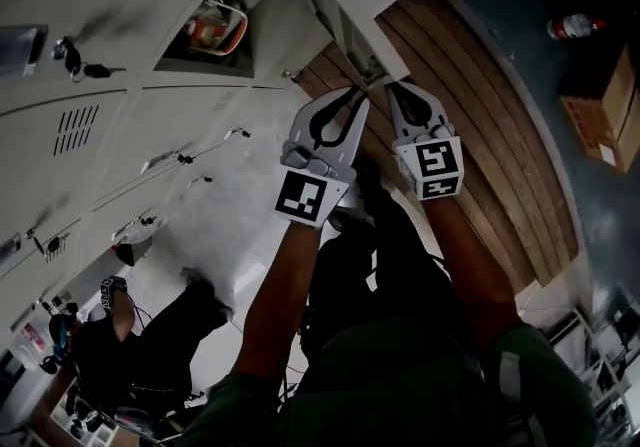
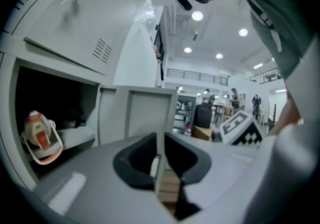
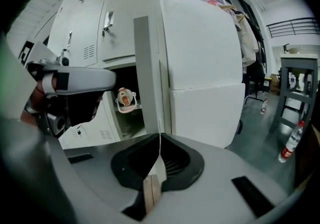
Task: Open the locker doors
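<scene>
Both grippers are up at the swung-open locker door (image 3: 200, 52), over the wooden floor (image 1: 480, 115). The right gripper (image 3: 159, 140) has its fingers pinched narrow on the door's thin edge. The left gripper (image 2: 161, 155) clamps that edge just beside it. A red-and-white container (image 1: 212, 27) sits in the open compartment (image 1: 265, 30).

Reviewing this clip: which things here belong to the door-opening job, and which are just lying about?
Job: locker door, left gripper and right gripper, both shut on its edge.
Lying about: bottle, cardboard box, red-and-white item inside the open locker.
</scene>
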A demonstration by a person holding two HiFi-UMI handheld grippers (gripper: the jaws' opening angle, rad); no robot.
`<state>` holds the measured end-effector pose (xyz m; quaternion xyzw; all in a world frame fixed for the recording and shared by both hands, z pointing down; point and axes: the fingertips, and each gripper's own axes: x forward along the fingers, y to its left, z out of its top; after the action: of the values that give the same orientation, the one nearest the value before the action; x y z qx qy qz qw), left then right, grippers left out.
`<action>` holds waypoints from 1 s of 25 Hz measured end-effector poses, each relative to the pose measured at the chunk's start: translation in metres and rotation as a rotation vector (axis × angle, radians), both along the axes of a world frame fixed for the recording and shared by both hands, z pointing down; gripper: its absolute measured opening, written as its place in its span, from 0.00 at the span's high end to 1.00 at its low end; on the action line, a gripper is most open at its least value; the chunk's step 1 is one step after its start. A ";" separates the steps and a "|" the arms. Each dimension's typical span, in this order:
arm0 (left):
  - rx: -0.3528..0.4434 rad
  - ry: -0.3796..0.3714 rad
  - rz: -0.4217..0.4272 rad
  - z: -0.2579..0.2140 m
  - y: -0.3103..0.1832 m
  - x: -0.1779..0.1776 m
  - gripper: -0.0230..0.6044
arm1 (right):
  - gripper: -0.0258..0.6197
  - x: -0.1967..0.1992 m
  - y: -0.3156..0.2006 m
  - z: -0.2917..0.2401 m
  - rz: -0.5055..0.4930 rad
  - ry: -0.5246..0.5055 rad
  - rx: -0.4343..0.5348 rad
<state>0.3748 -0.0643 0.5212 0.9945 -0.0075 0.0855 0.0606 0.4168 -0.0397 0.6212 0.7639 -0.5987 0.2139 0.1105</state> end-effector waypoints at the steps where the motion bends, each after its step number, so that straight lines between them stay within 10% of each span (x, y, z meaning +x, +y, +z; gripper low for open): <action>1: -0.002 -0.004 0.001 -0.002 0.000 0.002 0.91 | 0.94 0.009 0.004 -0.003 0.017 0.002 0.002; 13: 0.014 -0.026 -0.096 -0.041 -0.036 -0.019 0.96 | 0.95 -0.010 0.001 -0.054 -0.114 0.005 0.028; 25: 0.056 -0.102 -0.431 -0.068 -0.108 -0.164 0.96 | 0.95 -0.109 -0.098 -0.091 -0.430 -0.010 0.100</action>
<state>0.2106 -0.1720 0.4528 0.9656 -0.2252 0.1204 0.0494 0.3078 -0.1375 0.5306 0.6221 -0.7583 0.1591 0.1124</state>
